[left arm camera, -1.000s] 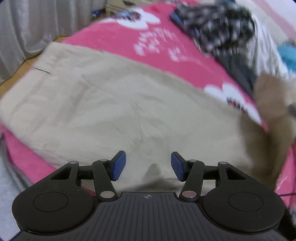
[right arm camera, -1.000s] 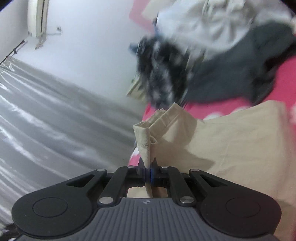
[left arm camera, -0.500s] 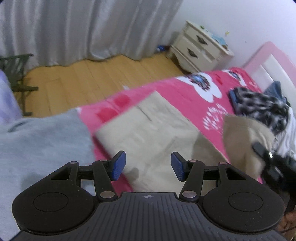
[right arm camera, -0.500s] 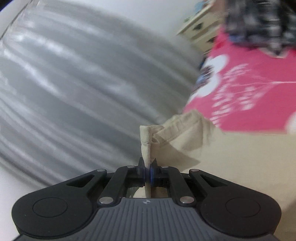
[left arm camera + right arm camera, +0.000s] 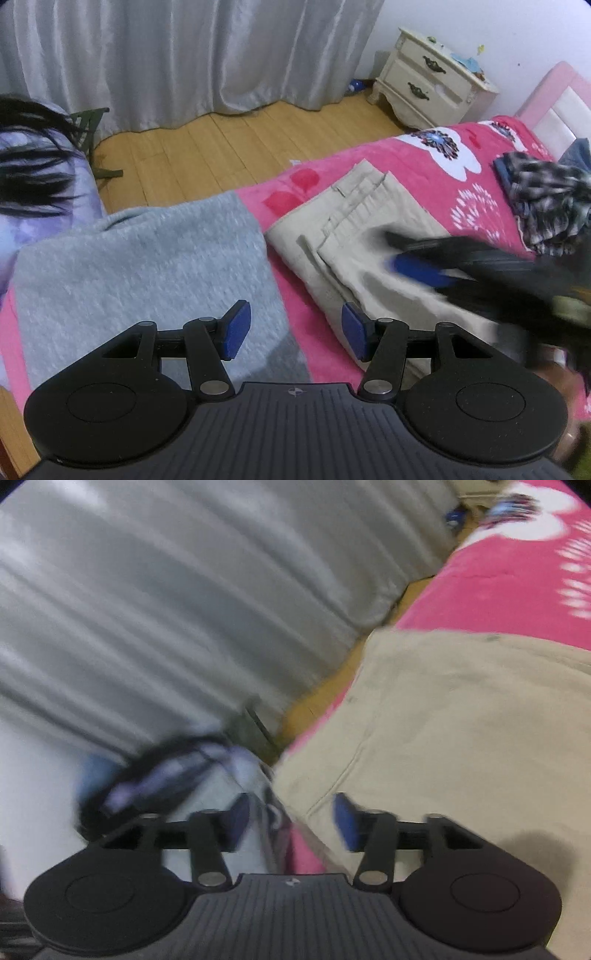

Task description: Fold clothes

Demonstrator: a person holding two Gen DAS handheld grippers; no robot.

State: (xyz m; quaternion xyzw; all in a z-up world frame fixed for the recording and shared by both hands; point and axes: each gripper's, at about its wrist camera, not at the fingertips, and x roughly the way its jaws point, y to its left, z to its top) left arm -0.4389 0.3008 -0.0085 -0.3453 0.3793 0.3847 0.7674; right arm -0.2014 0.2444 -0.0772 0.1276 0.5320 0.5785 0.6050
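Two views, taken in turn. From my left wrist, my left claw (image 5: pixel 295 328) hangs spread with nothing between its pads, above the gap where a grey garment (image 5: pixel 147 280) meets the beige trousers (image 5: pixel 369 243); those lie folded on the pink bed (image 5: pixel 424 162), hems and waistband stacked toward the floor side. My right claw (image 5: pixel 417 266) is a dark blur over them, and a checked pile (image 5: pixel 543 195) sits farther up the bed. From my right wrist, my right claw (image 5: pixel 291 821) is opening, nothing pinched, with the trousers' (image 5: pixel 461 738) corner just ahead. I judge the cloth soft, light and limp but thick where layered, so I would grip through all the layers at a folded corner.
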